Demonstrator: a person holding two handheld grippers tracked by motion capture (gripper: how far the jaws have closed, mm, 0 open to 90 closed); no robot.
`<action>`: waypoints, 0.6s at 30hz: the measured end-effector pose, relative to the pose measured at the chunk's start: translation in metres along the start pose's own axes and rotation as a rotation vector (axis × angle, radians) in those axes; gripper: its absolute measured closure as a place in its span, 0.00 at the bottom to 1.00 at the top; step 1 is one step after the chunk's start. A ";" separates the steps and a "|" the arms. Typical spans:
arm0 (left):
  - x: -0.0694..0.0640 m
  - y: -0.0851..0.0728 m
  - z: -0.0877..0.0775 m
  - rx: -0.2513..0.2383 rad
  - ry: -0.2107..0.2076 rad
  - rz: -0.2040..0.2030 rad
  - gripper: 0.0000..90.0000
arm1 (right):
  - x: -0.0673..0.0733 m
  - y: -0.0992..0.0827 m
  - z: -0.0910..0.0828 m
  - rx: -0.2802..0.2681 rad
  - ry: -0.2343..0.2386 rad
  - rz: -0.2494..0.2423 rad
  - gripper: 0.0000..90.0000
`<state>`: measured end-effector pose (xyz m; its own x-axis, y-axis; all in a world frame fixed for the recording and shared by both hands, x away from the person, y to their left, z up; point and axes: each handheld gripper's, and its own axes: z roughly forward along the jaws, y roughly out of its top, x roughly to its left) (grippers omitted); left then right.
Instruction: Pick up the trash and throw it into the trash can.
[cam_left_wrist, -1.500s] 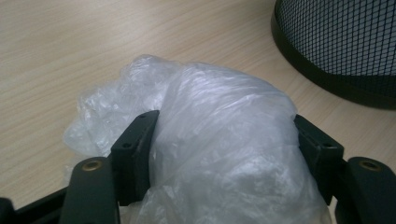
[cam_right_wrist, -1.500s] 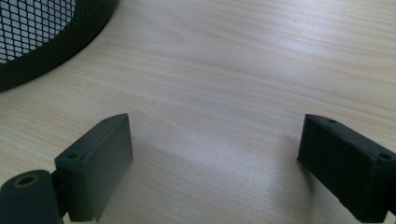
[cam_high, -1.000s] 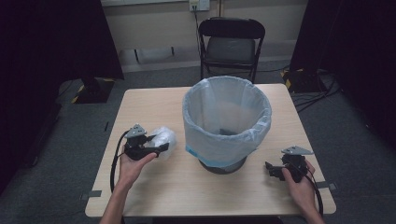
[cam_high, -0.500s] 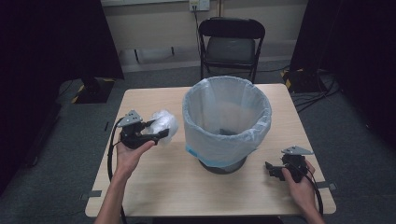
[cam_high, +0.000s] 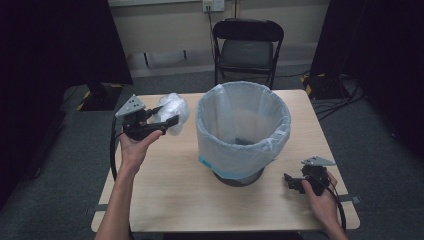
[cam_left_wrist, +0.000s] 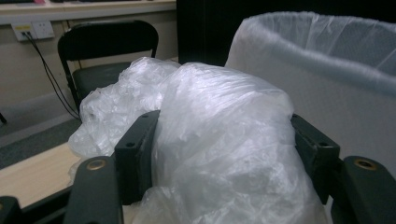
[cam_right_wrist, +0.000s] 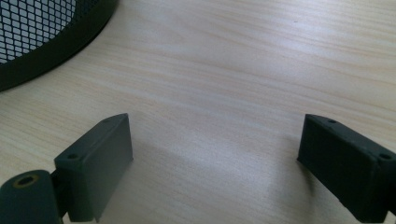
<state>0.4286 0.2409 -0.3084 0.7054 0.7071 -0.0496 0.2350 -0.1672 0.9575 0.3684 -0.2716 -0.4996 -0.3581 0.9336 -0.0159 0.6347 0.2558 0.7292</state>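
Note:
A crumpled clear plastic bag (cam_high: 176, 106) hangs in the air left of the bin, with my left gripper (cam_high: 167, 118) shut on it. In the left gripper view the bag (cam_left_wrist: 210, 102) bulges between the two black jaws of the gripper (cam_left_wrist: 224, 137) and spills over them. The waste bin (cam_high: 243, 130) stands mid-table, lined with a pale translucent bag, its rim (cam_left_wrist: 336, 60) close to the right of the held bag. My right gripper (cam_high: 291, 181) rests low at the table's front right, open, with bare wood between the jaws of the gripper (cam_right_wrist: 215, 154).
The black mesh base of the bin (cam_right_wrist: 42, 32) lies just ahead and left of the right gripper. A black folding chair (cam_high: 247, 45) stands behind the wooden table (cam_high: 175, 195). A dark item lies at the bin's bottom (cam_high: 242, 141). Cables trail from both grippers.
My left hand has lifted the plastic bag off the table, up and a little toward the far side. The right gripper has stayed still.

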 end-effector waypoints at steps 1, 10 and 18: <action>0.000 0.003 0.000 -0.006 0.001 0.003 0.39 | 0.000 0.000 0.000 0.000 0.000 0.001 0.10; -0.009 0.029 -0.002 -0.058 -0.008 0.030 0.40 | 0.000 0.000 0.000 0.000 0.000 0.000 0.10; -0.020 0.063 -0.005 -0.118 -0.029 0.086 0.40 | 0.000 0.000 0.000 0.000 0.000 0.001 0.10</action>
<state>0.4260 0.2194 -0.2458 0.7389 0.6733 0.0280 0.0936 -0.1437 0.9852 0.3683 -0.2716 -0.4996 -0.3578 0.9337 -0.0153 0.6351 0.2553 0.7290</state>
